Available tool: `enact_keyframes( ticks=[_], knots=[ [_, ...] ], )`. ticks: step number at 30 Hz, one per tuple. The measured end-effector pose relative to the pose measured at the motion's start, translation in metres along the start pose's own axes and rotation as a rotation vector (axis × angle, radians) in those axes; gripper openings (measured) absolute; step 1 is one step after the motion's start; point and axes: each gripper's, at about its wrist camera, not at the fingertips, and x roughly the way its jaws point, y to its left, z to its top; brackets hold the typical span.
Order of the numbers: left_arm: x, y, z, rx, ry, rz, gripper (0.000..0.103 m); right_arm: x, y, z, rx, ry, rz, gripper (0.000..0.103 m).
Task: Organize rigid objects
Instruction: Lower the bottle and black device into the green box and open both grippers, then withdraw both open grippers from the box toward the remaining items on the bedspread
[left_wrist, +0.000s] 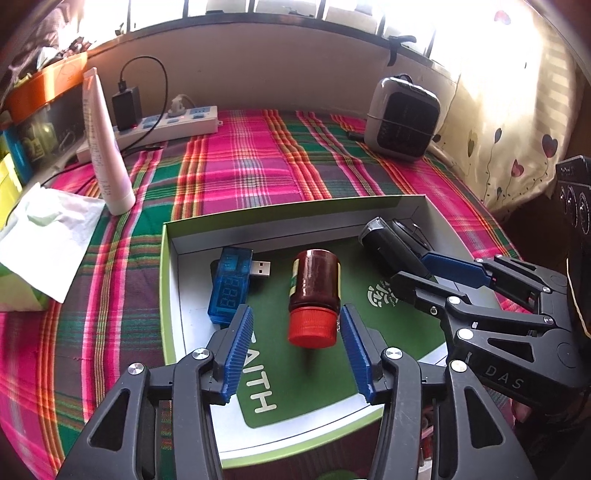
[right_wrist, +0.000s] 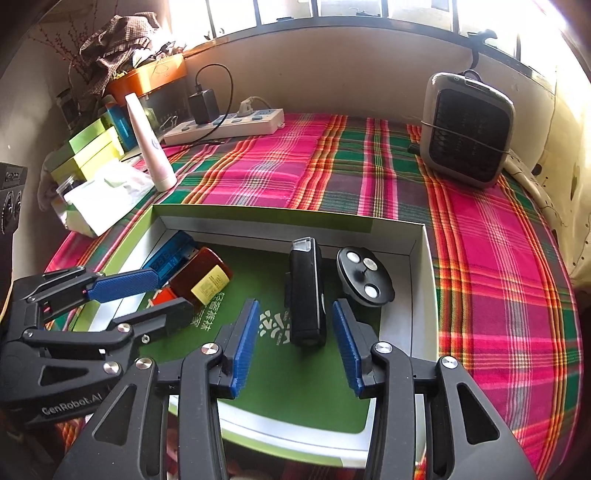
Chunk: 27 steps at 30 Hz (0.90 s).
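Four small items are lying in the green-floored box (left_wrist: 168, 295) — blue tester (left_wrist: 229, 286), red-capped bottle (left_wrist: 314, 295), black case (right_wrist: 306, 291), round disc (right_wrist: 364, 277) — while both tongs, left (left_wrist: 297, 354) and right (right_wrist: 295, 347), are hanging released, suggesting sorting is nearing completion.

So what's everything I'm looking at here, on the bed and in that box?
Shallow cardboard box: one, green-rimmed, on plaid cloth.
Brown bottle, red cap: one, lying in box.
Blue USB meter: one, in box, left.
Black rectangular device: one, in box.
Black round disc: one, in box, right.
White tube: one, standing left.
White power strip: one, rear.
Grey fan: one, rear right.
Left gripper: open around bottle cap.
Right gripper: open around black device.
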Motion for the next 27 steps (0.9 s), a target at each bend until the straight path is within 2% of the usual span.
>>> enact_keyframes(
  ticks=[27],
  knots=[
    [-0.062,-0.006,-0.030,-0.026,-0.089,0.005,0.049,-0.055,0.008,-0.024,0.028,-0.085,0.008,0.043]
  ],
)
